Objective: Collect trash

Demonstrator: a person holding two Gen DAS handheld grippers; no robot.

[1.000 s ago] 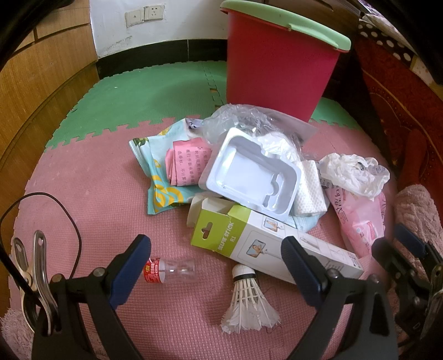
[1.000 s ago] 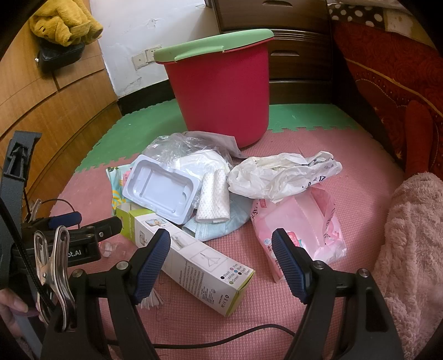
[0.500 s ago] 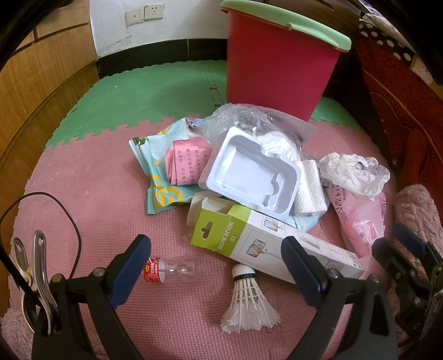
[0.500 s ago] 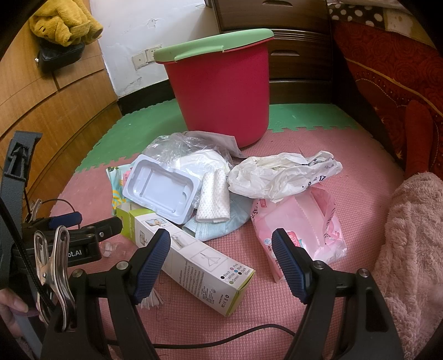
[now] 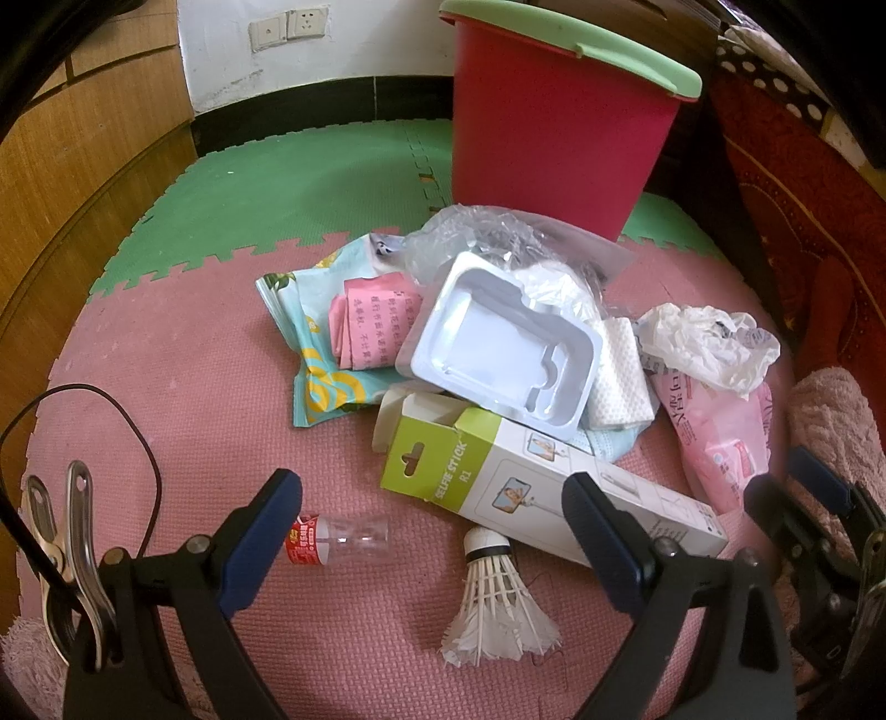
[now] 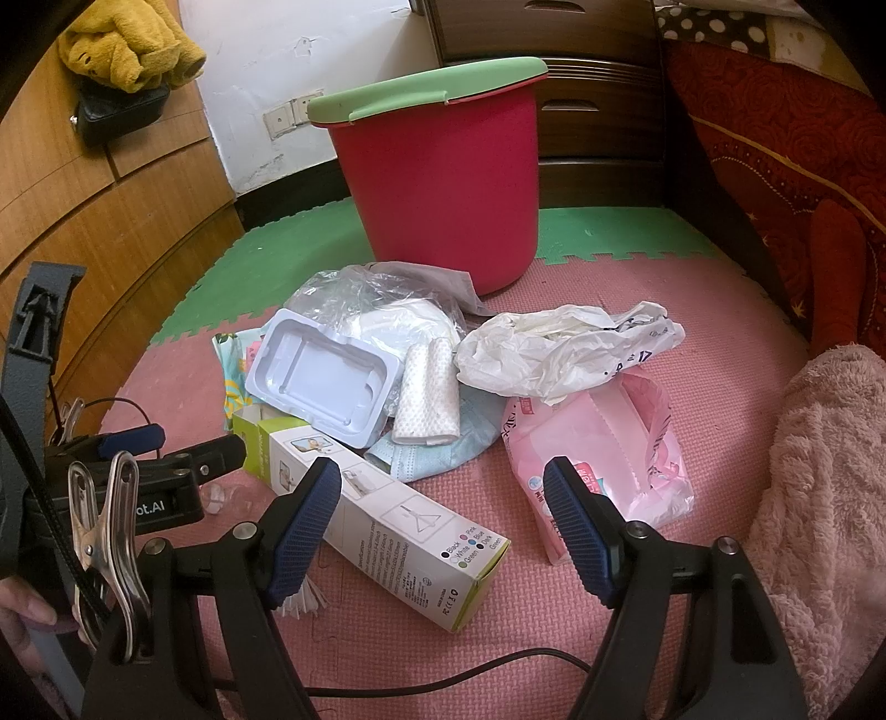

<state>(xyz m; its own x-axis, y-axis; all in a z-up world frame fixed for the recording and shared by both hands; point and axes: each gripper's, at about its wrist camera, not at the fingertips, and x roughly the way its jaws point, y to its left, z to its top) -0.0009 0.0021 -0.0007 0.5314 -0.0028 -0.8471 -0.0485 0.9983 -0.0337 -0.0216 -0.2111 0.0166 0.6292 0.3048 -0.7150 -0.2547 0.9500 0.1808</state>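
Nothing has moved since the earlier frames. Left wrist view: the left gripper point(image 5: 432, 531) hangs open above the shuttlecock point(image 5: 494, 609), beside the selfie-stick box point(image 5: 531, 487). Right wrist view: the right gripper point(image 6: 443, 526) gapes wide, empty, over that box point(image 6: 387, 520); the red bin point(image 6: 443, 183) stands beyond.

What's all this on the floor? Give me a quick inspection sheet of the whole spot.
Surface: pink foam mat, green tiles behind.
Job's things: red bin, lid on; selfie stick box, white tray, crumpled bag, pink pack, small bottle, shuttlecock.
Clutter: yellow cloth on the cabinet.
Grippers: left gripper and right gripper open, holding nothing.
Cables: black cable on the mat.
Surroundings: wall sockets, drawers.
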